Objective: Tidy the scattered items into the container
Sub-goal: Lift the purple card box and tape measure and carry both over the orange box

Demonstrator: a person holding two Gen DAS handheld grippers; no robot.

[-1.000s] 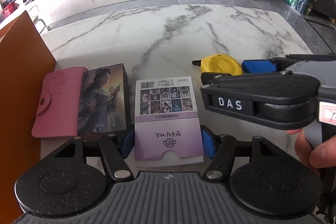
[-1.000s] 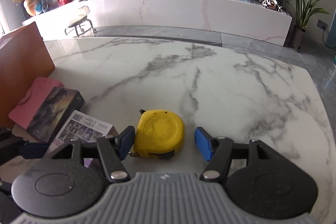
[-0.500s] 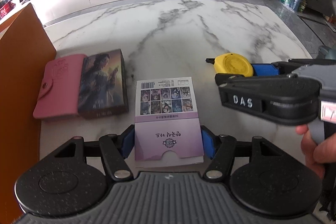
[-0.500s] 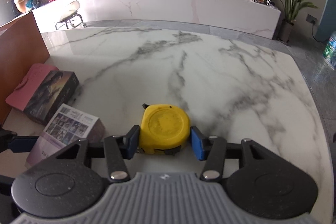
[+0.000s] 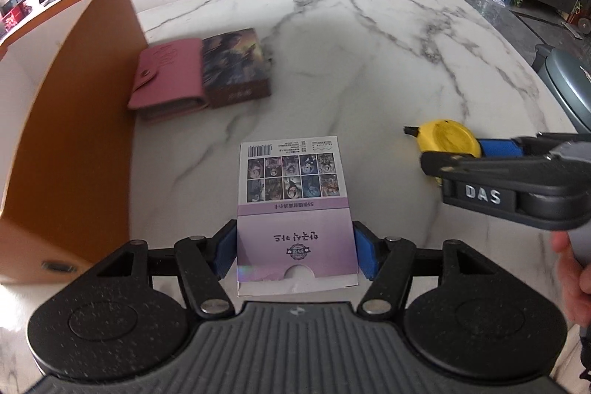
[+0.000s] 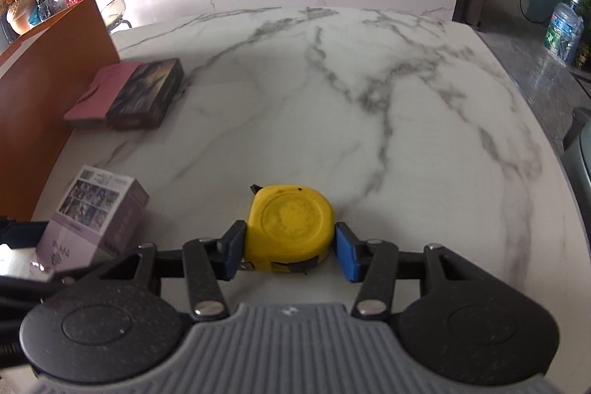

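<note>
Left wrist view: the left gripper (image 5: 295, 255) has its two blue rubber-padded fingers (image 5: 226, 253) pressed against the sides of a flat rectangular card box (image 5: 293, 209), holding it. The box is glossy cardboard, white at the far end with a barcode and a grid of small pictures, lilac at the near end with a half-round thumb notch. Below lies a white marble table (image 5: 369, 54) with grey veins, smooth and reflective. To the left stands the container (image 5: 74, 120), an open box with a plain orange outer wall and white inside. Just beside its wall lie a pink leather-like wallet (image 5: 170, 76) with a snap flap and, touching it, a dark illustrated box (image 5: 234, 65), both blurred. On the right, the right gripper (image 5: 458, 150) reaches in from the side, its black plastic body lettered "DAS", with a hand (image 5: 576, 276) at the frame edge. A yellow tape measure (image 5: 448, 139) sits between its blue fingers.

Right wrist view: the right gripper (image 6: 290, 253) is closed on the yellow tape measure (image 6: 290, 224), a rounded plastic case with a circular embossed face and a dark tab at its far corner; both blue pads touch its sides. The card box (image 6: 96, 209) appears at the left, near the tape measure but apart from it. Further back, the pink wallet (image 6: 96, 91) and dark illustrated box (image 6: 147, 91) lie side by side next to the orange container (image 6: 48, 80). Marble table (image 6: 369, 106) fills the rest.
</note>
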